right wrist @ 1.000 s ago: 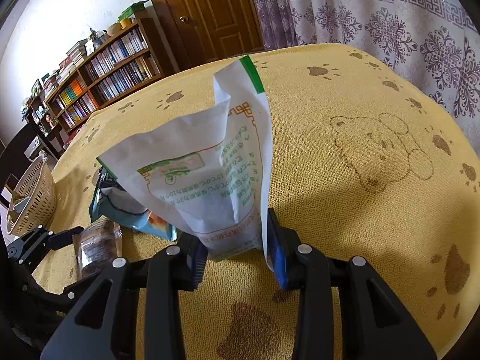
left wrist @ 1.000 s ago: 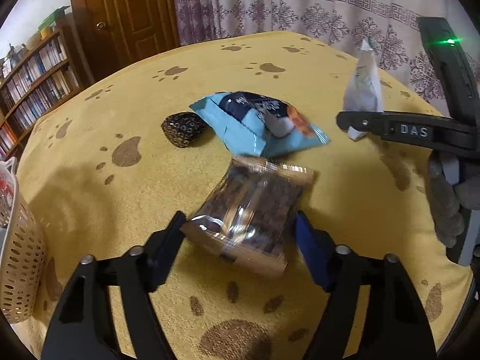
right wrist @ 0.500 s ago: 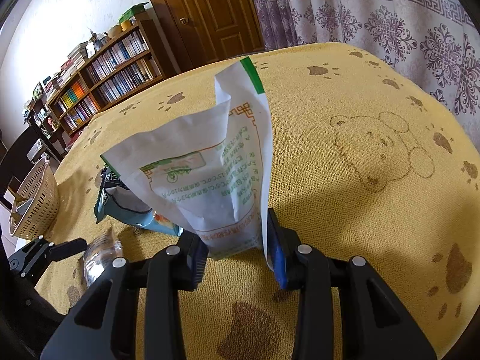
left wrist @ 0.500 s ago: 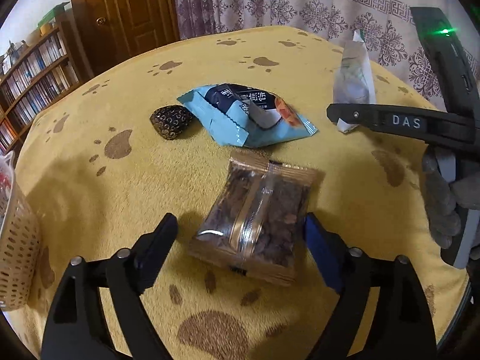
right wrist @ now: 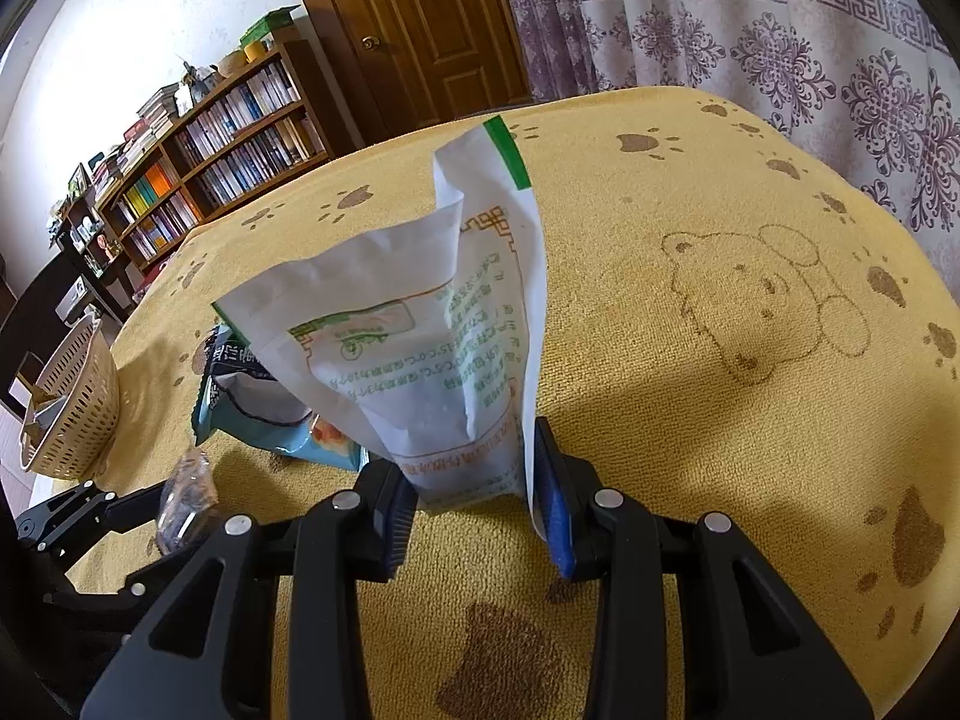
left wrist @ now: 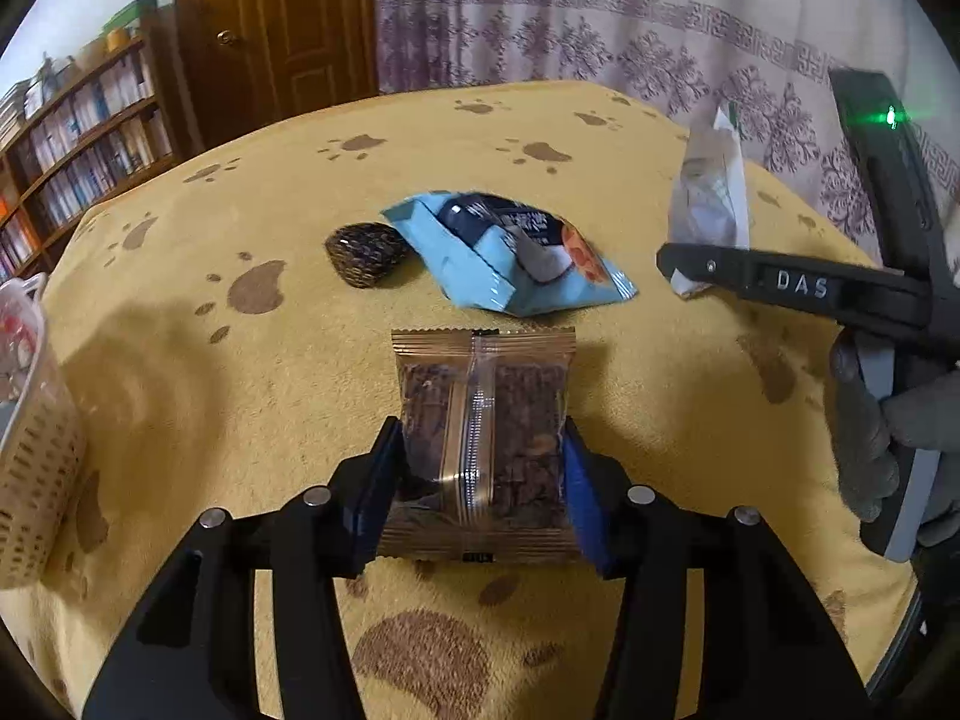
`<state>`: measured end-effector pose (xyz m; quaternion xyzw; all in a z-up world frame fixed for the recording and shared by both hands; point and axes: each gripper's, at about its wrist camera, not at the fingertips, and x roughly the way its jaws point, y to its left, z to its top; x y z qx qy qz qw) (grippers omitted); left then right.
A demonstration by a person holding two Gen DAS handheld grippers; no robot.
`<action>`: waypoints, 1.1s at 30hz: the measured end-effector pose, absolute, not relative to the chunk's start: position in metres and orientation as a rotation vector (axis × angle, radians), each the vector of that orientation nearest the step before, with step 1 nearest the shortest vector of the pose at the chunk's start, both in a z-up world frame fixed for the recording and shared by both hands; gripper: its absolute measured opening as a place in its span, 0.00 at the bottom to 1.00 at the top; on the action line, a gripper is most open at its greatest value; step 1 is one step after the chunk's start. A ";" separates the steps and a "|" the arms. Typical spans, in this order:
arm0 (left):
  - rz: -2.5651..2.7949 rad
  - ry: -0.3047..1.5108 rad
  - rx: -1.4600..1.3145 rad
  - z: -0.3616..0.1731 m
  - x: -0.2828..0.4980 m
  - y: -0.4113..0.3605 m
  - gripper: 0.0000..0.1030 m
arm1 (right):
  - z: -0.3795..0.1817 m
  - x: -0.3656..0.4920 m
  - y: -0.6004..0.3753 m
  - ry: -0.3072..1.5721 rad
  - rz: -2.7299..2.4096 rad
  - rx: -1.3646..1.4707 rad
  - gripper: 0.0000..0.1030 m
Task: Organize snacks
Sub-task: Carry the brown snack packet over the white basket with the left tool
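A brown clear-fronted snack packet lies lengthwise between my left gripper's blue pads, which press on its two sides; the gripper is shut on it just above the yellow paw-print cloth. My right gripper is shut on the bottom of a white bag with green print, held upright; the same bag shows at the right of the left wrist view. A light blue snack bag and a small dark round packet lie on the cloth behind the brown packet.
A woven basket stands at the cloth's left edge, also seen as the basket in the right wrist view. A gloved hand holds the right gripper's handle. Bookshelves, a wooden door and curtains lie beyond the table.
My left gripper's fingers, spread wide around the brown packet before, have closed onto its sides and the packet now sits straight between them. The right gripper keeps the white bag nearly still.
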<state>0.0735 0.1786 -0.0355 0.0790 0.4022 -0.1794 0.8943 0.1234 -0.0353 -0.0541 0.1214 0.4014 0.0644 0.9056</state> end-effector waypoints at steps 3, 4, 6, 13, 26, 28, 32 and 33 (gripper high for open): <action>-0.353 0.794 0.152 -0.023 0.068 0.185 0.51 | -0.054 0.123 -0.035 0.826 0.137 0.252 0.35; -0.344 0.781 0.151 -0.018 0.066 0.187 0.51 | -0.053 0.122 -0.035 0.825 0.139 0.252 0.35; -0.319 0.752 0.146 -0.006 0.063 0.193 0.51 | -0.053 0.122 -0.036 0.822 0.142 0.254 0.35; -0.219 0.651 0.103 0.033 0.055 0.227 0.51 | -0.052 0.118 -0.037 0.810 0.145 0.257 0.35; 0.042 0.553 -0.044 0.073 0.056 0.327 0.51 | -0.052 0.119 -0.038 0.806 0.146 0.258 0.35; 0.072 0.548 -0.060 0.074 0.056 0.340 0.51 | -0.052 0.119 -0.038 0.806 0.146 0.258 0.35; 0.138 0.539 -0.099 0.073 0.059 0.364 0.51 | -0.052 0.119 -0.038 0.806 0.146 0.258 0.35; 0.154 0.535 -0.112 0.072 0.060 0.371 0.51 | -0.051 0.119 -0.038 0.806 0.146 0.258 0.35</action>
